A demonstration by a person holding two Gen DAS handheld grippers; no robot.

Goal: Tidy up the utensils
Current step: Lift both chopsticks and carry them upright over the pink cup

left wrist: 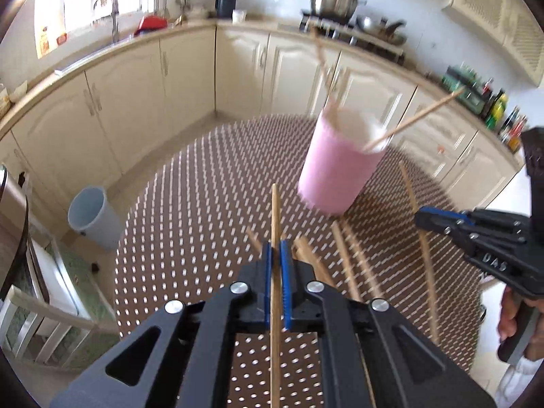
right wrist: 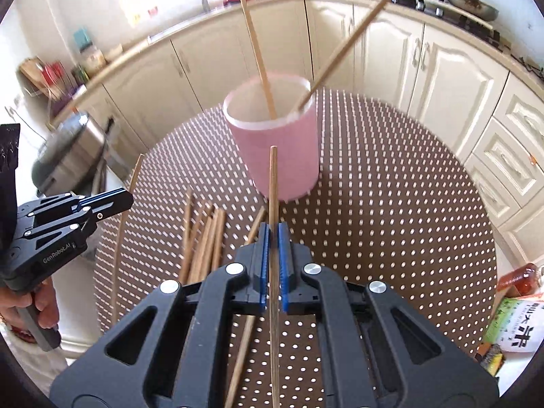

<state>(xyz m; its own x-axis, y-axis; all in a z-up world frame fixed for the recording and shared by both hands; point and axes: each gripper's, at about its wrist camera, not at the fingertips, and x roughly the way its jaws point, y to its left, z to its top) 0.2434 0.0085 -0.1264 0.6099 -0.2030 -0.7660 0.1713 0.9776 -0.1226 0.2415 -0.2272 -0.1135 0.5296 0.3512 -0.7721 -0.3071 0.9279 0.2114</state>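
Your left claw [left wrist: 276, 248] clamps one chopstick [left wrist: 275, 210], its long axis running straight ahead between the pads. Your right claw [right wrist: 273, 234] grips another chopstick [right wrist: 273, 183] likewise, tip pointing toward the pink holder [right wrist: 278, 149] just ahead on the tabletop [right wrist: 391, 204].

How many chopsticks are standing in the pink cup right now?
2, both in the pink cup: one chopstick leaning left, another chopstick leaning right over the rim.

chopsticks [right wrist: 204, 238] before cup [right wrist: 275, 146], on table [right wrist: 408, 221]
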